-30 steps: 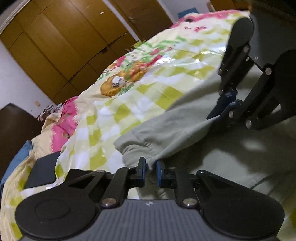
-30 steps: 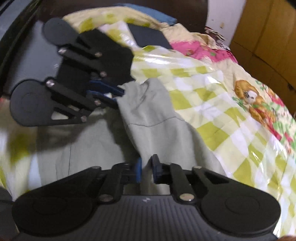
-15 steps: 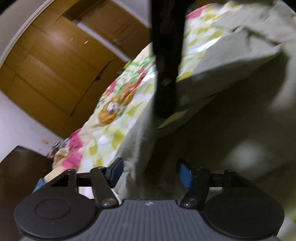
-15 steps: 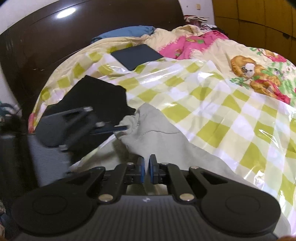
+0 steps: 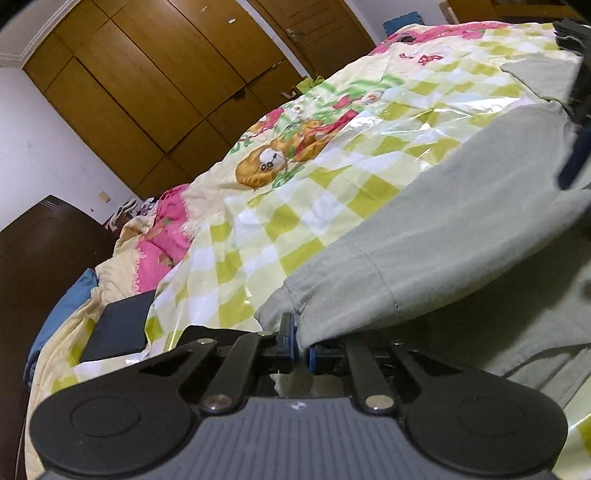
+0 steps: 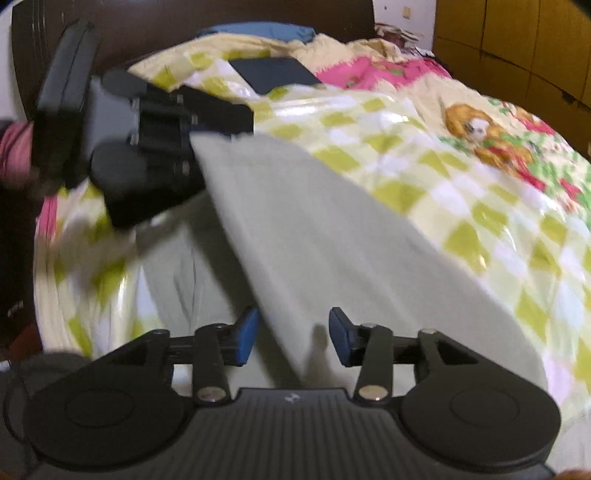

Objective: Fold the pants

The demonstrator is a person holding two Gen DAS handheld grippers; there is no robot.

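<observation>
Pale grey-green pants lie on the checked bedspread, one leg folded over the rest. My left gripper is shut on the cuffed hem of the pants. In the right wrist view the pants stretch from my open right gripper up to the left gripper, which pinches their far corner. The right jaws stand wide apart around the near fabric edge without pinching it. A blue fingertip of the right gripper shows at the right edge of the left wrist view.
The bed has a yellow-green checked cover with a cartoon print. A dark flat pad lies near the pillows. A dark headboard and wooden wardrobes stand around the bed.
The left gripper, open half a second ago, has shut on the pants hem. The right gripper, shut on the fabric before, has opened. The folded leg now lies flatter.
</observation>
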